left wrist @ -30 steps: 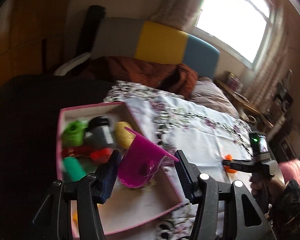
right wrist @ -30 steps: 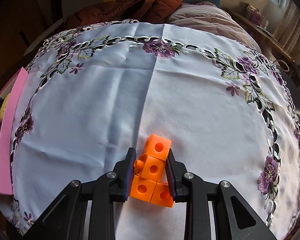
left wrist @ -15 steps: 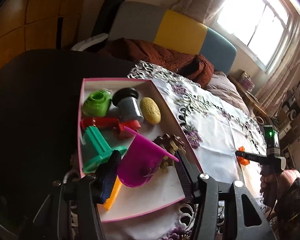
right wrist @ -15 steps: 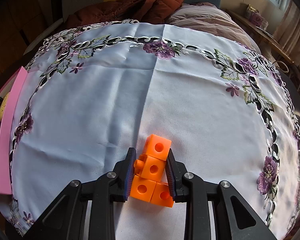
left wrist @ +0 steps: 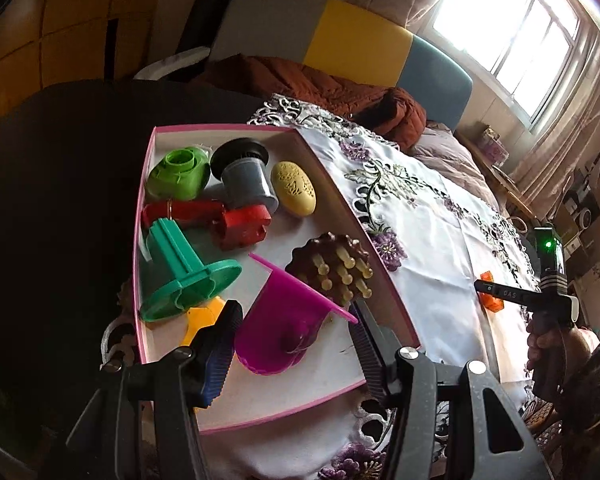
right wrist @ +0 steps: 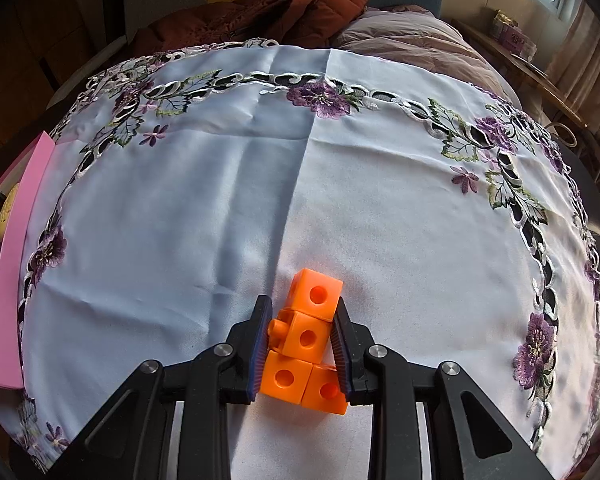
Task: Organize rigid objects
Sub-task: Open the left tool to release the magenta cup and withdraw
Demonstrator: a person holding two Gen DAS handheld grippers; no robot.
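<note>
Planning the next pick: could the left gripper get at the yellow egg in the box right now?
Probably not: the left gripper is shut on the magenta scoop, so the yellow egg must wait, though nothing covers it.

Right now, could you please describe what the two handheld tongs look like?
Both tongs, left and right, are black, with silver bolts and blue ribbed pads. From the left camera, the right one has a black pistol handle, a green light, and a dark patterned sleeve behind it.
</note>
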